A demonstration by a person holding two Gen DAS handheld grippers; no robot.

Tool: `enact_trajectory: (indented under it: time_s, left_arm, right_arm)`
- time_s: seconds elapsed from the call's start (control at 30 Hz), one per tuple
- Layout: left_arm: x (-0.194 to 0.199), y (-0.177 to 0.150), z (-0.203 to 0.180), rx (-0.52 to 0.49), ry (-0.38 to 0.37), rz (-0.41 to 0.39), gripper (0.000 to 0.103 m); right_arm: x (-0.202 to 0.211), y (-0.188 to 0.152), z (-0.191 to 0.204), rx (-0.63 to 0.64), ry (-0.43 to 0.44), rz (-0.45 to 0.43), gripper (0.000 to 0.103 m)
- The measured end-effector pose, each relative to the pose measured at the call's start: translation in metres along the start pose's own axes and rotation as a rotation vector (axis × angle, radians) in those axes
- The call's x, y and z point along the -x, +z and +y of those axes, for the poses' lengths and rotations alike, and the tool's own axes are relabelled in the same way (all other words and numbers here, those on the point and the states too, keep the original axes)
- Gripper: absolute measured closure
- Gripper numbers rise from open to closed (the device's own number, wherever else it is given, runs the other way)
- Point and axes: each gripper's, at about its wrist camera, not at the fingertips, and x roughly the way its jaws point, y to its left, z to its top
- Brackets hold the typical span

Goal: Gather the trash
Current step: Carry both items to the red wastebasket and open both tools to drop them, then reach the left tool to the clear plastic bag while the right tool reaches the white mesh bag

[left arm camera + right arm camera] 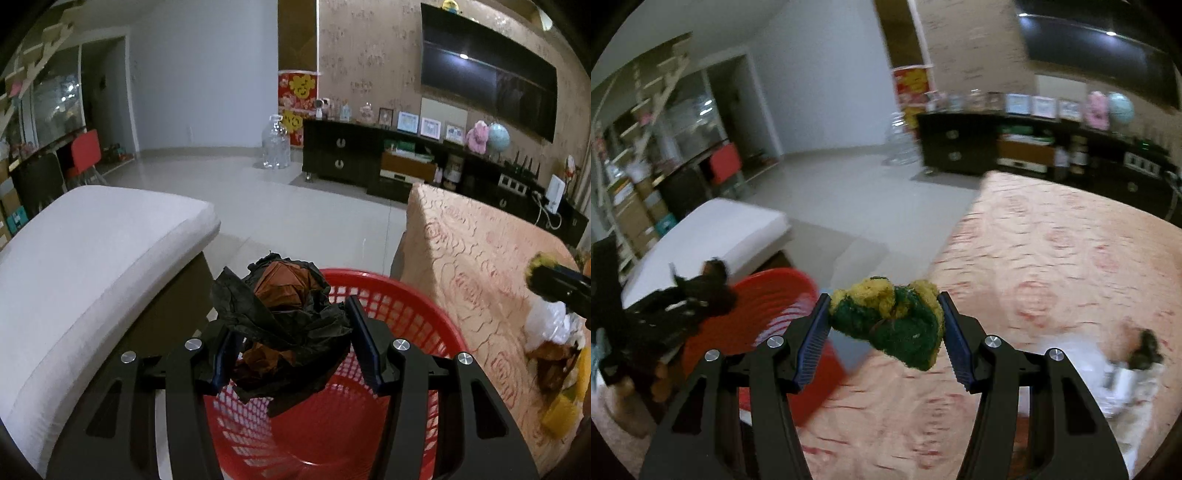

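My left gripper [291,343] is shut on a crumpled wad of black and brown paper [284,314], held just over the red mesh basket [417,321] that stands on the floor between a cushion and the table. In the right wrist view my right gripper [882,336] is shut on a worn yellow and green sponge [897,321], above the table's left edge. The red basket [768,306] lies to its left, with the left gripper and its black wad [701,291] over it. The right gripper with the sponge [543,267] shows at the right edge of the left wrist view.
A table with a peach patterned cloth [1052,258] carries more litter: white wrapping and dark scraps [1126,369], also white, brown and yellow pieces [554,350]. A white cushioned seat [92,251] flanks the basket on the left. A dark TV cabinet [369,155] and clear jug [275,144] stand beyond.
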Motion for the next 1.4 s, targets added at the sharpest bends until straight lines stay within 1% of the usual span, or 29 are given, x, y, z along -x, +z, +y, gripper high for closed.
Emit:
enact_trajectory:
  time_s: [0.1,0.2,0.37,0.5,0.53,0.6,0.63,0.7,0.77,0.87,1.1,1.27,1.4]
  left_arm:
    - [-0.004,-0.005,0.004,-0.009,-0.001,0.023,0.051]
    - [-0.005,-0.010,0.006,-0.028,-0.006,0.039,0.051]
    - [-0.009,-0.014,0.009,-0.041,-0.011,0.058,0.049]
    - [-0.009,-0.014,0.013,-0.029,-0.018,0.066,0.047]
    - [-0.010,-0.015,0.013,-0.028,-0.021,0.070,0.045]
    - [-0.011,-0.016,0.012,-0.034,-0.026,0.082,0.043]
    - [-0.012,-0.017,0.011,-0.041,-0.029,0.087,0.041]
    - [-0.011,-0.018,0.011,-0.048,-0.031,0.082,0.036]
    - [-0.010,-0.017,0.011,-0.045,-0.032,0.075,0.028]
    - [-0.009,-0.016,0.013,-0.024,-0.040,0.065,0.023]
    - [-0.002,-0.011,0.015,0.012,-0.050,0.030,0.021]
    - [0.007,-0.008,0.014,0.026,-0.058,-0.017,0.021]
    - [0.013,-0.005,0.009,0.024,-0.075,-0.047,0.021]
  right_arm:
    - [-0.013,0.004,0.025,0.031,0.048,0.027,0.047]
    - [-0.024,0.008,0.041,0.039,0.066,0.046,0.047]
    - [-0.035,0.012,0.055,0.044,0.092,0.081,0.047]
    - [-0.042,0.012,0.063,0.054,0.103,0.103,0.046]
    - [-0.043,0.013,0.065,0.051,0.111,0.109,0.045]
    - [-0.044,0.014,0.066,0.043,0.119,0.114,0.039]
    - [-0.044,0.015,0.067,0.039,0.122,0.114,0.038]
    - [-0.043,0.015,0.067,0.033,0.124,0.111,0.031]
    - [-0.041,0.016,0.066,0.025,0.125,0.107,0.029]
    - [-0.037,0.019,0.063,0.022,0.119,0.101,0.029]
    - [-0.026,0.018,0.050,0.002,0.094,0.083,0.029]
    - [-0.011,0.014,0.034,-0.011,0.043,0.053,0.029]
    - [0.003,0.004,0.014,-0.013,-0.021,0.037,0.029]
